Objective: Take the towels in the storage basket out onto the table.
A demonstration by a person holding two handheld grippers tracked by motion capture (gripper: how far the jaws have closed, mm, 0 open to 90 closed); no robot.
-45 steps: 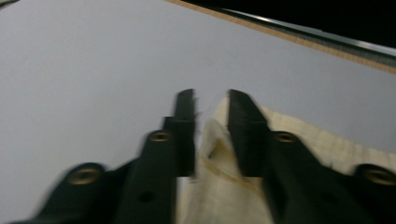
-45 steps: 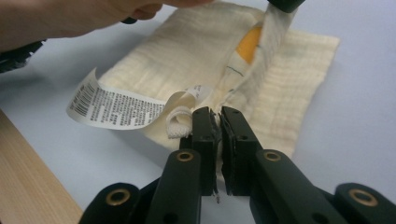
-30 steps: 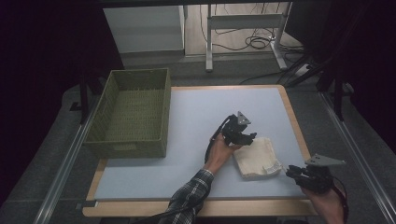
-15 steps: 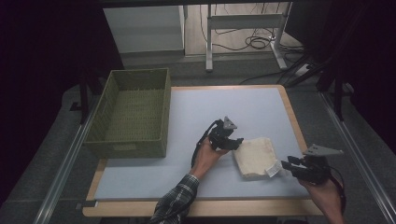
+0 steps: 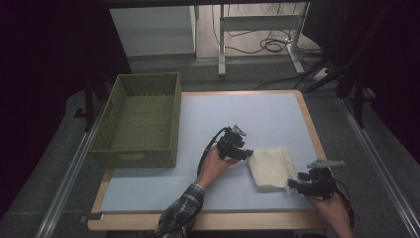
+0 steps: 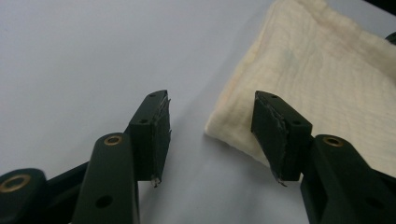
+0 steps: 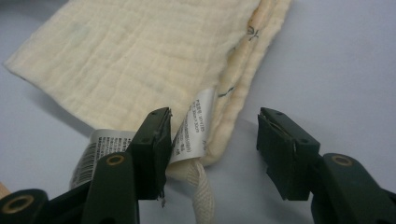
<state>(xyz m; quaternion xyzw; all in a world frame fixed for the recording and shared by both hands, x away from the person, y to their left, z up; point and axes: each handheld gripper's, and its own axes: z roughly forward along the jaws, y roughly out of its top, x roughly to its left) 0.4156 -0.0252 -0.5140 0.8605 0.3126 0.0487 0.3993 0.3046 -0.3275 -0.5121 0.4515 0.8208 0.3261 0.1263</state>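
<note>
A folded cream cloth point(image 5: 270, 165) lies flat on the pale blue table top point(image 5: 257, 119), right of the middle. My left gripper point(image 5: 247, 153) sits at the cloth's left edge. In the left gripper view its jaws point(image 6: 210, 122) stand apart and have just been closing; a corner of the cloth point(image 6: 327, 79) reaches between them, and the pads do not press it. My right gripper point(image 5: 289, 186) is at the cloth's near right corner. Its jaws point(image 7: 212, 136) have just been opening and straddle that corner, its white care label point(image 7: 196, 126) and a woven loop.
A green woven basket point(image 5: 141, 153) stands empty at the left of the table. The wooden table edge point(image 5: 208, 221) runs along the front. Beyond the table are a desk frame and cables on the floor.
The left gripper has slid left and toward the person, down to the cloth's left edge. The right gripper has moved left up to the cloth's near right corner. The cloth has stayed put.
</note>
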